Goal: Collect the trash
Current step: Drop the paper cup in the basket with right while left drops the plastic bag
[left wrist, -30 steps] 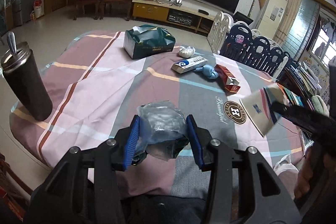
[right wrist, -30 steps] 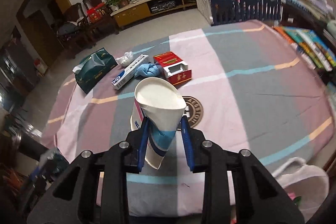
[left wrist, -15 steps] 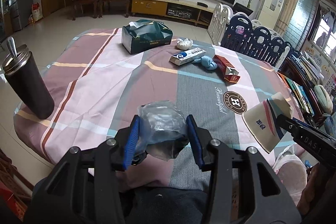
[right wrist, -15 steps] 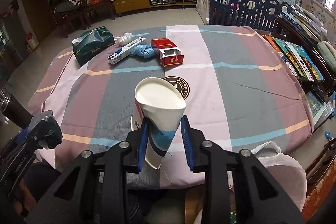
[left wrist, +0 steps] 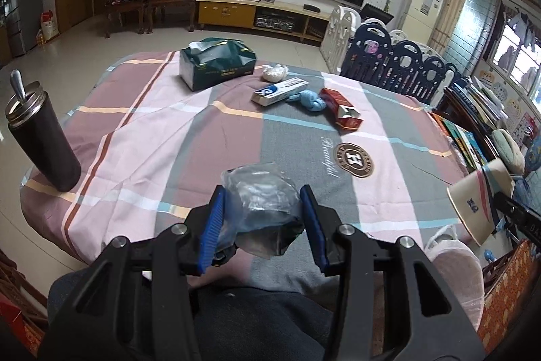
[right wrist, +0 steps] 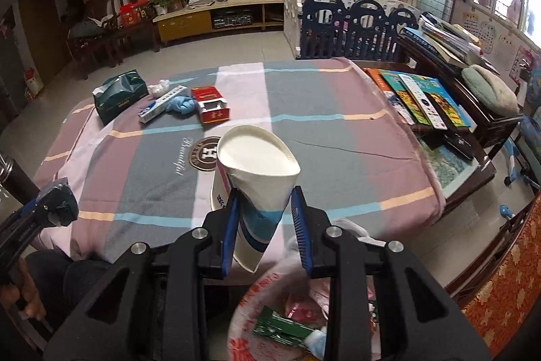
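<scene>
We see the left gripper (left wrist: 262, 212) with its jaws clamped on a crumpled clear wrapper (left wrist: 260, 195), held over the near edge of the surface (left wrist: 162, 137). The right gripper (right wrist: 265, 220) has its jaws clamped on a paper cup (right wrist: 257, 171), squeezed flat at its lower half, mouth tilted toward 12 o'clock. Directly below it, at 6 o'clock in the right wrist view, sits an open trash bag (right wrist: 257, 303) with scraps inside.

In the left wrist view the cup (left wrist: 473, 202) shows at 3 o'clock, off the surface's right edge. A dark flask (left wrist: 44, 141) stands upright at 9 o'clock near the left edge.

Toward 12 o'clock, at the far side of the surface, lies a cluster: a green tissue pack (left wrist: 216, 65), a white tissue wad (left wrist: 275, 72) just beside it, a white box (left wrist: 280, 90), a blue rag (left wrist: 309, 99) touching that box, and an open red carton (left wrist: 341, 112) next to the rag. All 5 lie well apart from both grippers.

A round logo (left wrist: 354, 159) is printed on the cloth between the cluster and the left gripper.
</scene>
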`<state>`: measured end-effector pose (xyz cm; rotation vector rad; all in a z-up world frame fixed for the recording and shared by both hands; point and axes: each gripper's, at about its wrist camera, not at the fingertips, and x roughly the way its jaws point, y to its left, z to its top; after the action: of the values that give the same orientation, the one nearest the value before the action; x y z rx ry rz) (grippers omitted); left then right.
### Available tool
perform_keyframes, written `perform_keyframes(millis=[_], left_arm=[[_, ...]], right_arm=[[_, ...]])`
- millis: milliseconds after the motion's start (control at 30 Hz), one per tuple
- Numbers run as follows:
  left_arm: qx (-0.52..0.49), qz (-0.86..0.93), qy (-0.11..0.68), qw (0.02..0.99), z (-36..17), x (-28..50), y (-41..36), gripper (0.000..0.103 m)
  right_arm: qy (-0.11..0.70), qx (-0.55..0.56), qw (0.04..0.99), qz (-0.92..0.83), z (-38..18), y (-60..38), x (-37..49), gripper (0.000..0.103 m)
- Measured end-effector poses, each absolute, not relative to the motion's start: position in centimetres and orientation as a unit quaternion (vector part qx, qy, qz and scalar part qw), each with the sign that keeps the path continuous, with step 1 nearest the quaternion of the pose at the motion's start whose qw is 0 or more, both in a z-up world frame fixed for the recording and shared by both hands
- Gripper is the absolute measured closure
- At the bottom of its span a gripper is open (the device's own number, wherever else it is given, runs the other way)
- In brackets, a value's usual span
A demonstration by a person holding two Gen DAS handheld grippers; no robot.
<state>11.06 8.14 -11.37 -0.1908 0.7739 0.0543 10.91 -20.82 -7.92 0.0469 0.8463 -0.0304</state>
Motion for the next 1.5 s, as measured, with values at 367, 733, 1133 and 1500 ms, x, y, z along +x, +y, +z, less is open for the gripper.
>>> perform_keyframes(millis=[367,733,1133,1500], left_arm=[[-0.066,-0.128,0.391,0.909,-11.3,9.2,-0.4,0.057],[0.024,-0.184,0.394,0.9,-10.9,6.8,-8.0,0.057],[0.049,-0.267,0.422,0.865,-12.3,6.3,-13.4,0.057],[0.041,-0.367,0.482,0.795,-16.2,5.4,-16.8,0.034]], right_arm=[[0.509,0.01,0.858,-0.065,-13.8,-27.2,5.2,0.072],[0.53,0.111,0.837,-0.081,-16.7,-30.9,3.7,0.045],[0.455,0.188,0.861,-0.127,-13.8,-36.5,2.4,0.045],[0.454,0.193,0.861,-0.122,-14.2,-36.5,2.4,0.044]])
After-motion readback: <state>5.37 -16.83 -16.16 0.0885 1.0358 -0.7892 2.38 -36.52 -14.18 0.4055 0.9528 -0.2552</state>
